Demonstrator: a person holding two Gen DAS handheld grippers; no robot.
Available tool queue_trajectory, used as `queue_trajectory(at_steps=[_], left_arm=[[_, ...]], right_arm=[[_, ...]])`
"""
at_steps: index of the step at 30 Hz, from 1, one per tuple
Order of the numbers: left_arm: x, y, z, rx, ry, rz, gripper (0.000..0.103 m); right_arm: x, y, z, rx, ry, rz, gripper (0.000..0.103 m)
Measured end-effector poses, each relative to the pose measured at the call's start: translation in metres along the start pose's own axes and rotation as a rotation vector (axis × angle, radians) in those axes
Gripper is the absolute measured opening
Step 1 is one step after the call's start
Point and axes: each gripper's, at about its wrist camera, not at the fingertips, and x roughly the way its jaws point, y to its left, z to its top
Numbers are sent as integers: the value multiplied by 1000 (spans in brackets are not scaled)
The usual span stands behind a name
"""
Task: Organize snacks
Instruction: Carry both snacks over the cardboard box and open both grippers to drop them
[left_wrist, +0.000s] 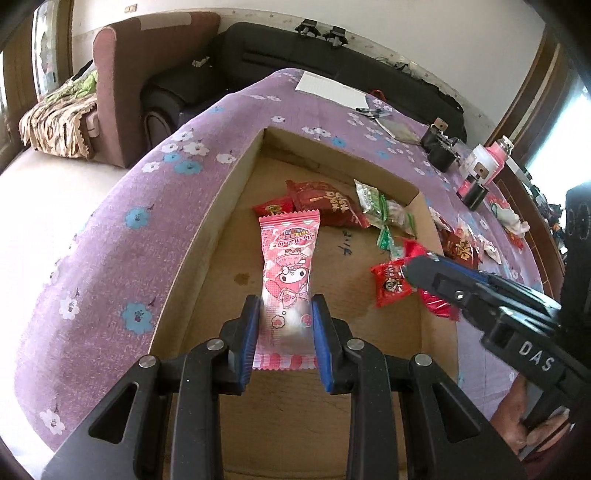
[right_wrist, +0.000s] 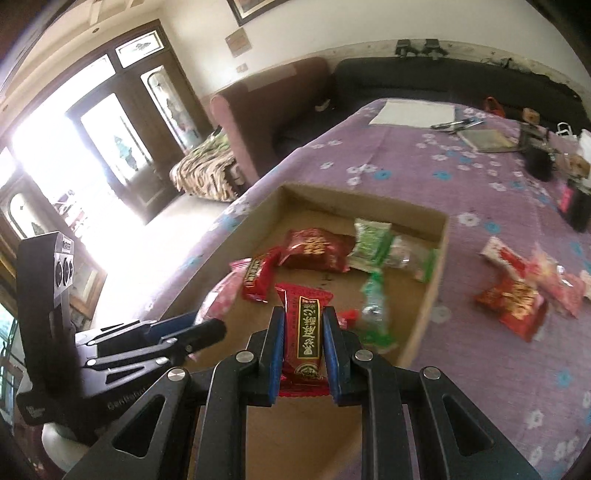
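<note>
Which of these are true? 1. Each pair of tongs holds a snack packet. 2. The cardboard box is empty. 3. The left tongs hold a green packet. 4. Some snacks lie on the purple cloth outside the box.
1. True: the left tongs pinch a pink cartoon packet, and the right tongs pinch a red packet.
2. False: the cardboard box already holds several red and green packets.
3. False: their packet is pink.
4. True: red packets lie on the purple floral cloth beside the box.

One cardboard box (right_wrist: 441, 236), two tools, four loose green packets (left_wrist: 386, 214)
</note>
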Motion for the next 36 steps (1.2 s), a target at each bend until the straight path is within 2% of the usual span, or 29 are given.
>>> queue_trajectory(at_steps=[13, 24, 29, 36], left_arm=[[1, 0, -3, 2, -9, 18, 25], [-9, -1, -7, -16, -31, 33, 26], [-19, -4, -11, -28, -51, 48, 39], [-37, -10, -19, -16, -100, 94, 39]], right_arm=[[29, 10, 0, 1, 45, 11, 19], [33, 8, -1, 0, 47, -12, 23], [28, 11, -2, -10, 29, -2, 24], [10, 13, -5, -26, -3, -2, 27]])
